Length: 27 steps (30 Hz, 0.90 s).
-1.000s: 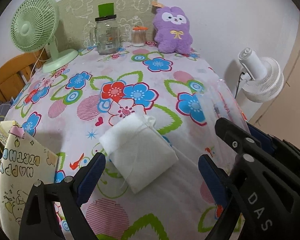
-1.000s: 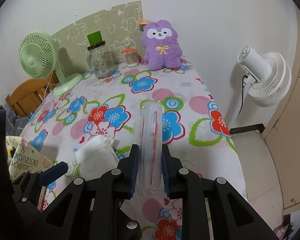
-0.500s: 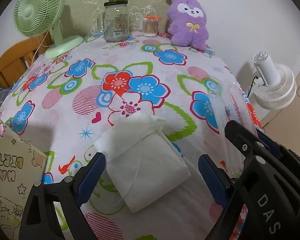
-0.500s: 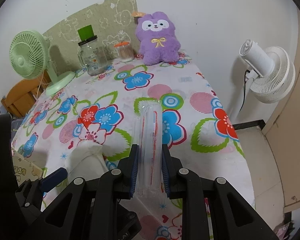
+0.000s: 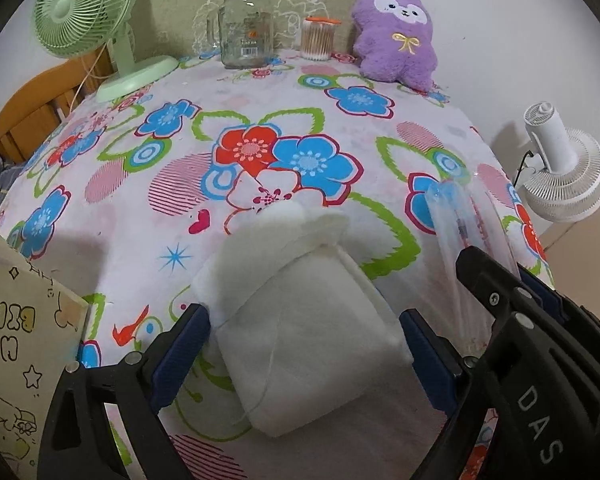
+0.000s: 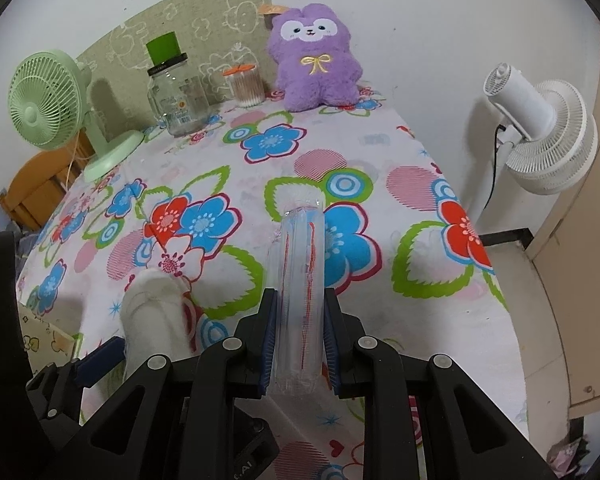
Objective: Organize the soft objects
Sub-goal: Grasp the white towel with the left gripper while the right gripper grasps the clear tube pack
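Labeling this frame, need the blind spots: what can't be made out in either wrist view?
- Clear plastic bag: red print unreadable; its lower end is hidden between the right gripper fingers.
- White folded cloth: right wrist view shows only one end; the left gripper body covers the rest.
- Birthday card: cut by the left wrist frame edge.
- Glass jar: label too small.

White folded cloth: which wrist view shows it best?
Left wrist view. The white folded cloth lies whole between the open left tool, with its folds and edges clear. The right wrist view catches only a foreshortened edge at lower left, partly hidden behind the tool bodies.
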Tool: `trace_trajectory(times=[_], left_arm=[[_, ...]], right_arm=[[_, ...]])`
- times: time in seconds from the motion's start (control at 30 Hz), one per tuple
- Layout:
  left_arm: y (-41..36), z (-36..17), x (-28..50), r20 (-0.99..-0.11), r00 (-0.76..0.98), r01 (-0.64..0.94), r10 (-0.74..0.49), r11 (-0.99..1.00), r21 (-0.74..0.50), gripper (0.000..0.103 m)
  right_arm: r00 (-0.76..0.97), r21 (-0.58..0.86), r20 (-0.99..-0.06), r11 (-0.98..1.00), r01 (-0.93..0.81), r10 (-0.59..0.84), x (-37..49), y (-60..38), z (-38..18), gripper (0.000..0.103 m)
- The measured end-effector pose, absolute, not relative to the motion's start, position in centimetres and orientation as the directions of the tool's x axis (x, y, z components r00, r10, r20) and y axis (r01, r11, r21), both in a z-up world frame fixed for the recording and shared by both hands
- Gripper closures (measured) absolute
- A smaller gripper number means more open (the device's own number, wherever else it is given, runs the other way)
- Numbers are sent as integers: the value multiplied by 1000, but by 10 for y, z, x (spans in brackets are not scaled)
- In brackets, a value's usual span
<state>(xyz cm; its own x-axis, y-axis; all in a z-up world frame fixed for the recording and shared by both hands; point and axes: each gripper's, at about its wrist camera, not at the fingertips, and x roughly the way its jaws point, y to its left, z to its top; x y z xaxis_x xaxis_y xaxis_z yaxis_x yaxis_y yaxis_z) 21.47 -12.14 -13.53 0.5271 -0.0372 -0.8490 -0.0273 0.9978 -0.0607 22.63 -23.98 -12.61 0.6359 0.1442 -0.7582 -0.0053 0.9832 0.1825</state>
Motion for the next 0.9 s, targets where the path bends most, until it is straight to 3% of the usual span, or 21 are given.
trace_trajectory(times=[0.13, 0.37, 0.9], left_arm=[[-120, -135, 212, -849, 527, -31, -29, 998, -53, 10], [-115, -133, 203, -835, 549, -27, -23, 999, -45, 29], [-115, -126, 171, -814, 578, 47, -47, 999, -25, 36]], right_arm=[[633, 179, -760, 984, -12, 146, 224, -238, -126, 78], [630, 182, -760, 983, -27, 158, 216, -232, -125, 78], [625, 203, -761, 979, -23, 173, 181, -229, -122, 78]])
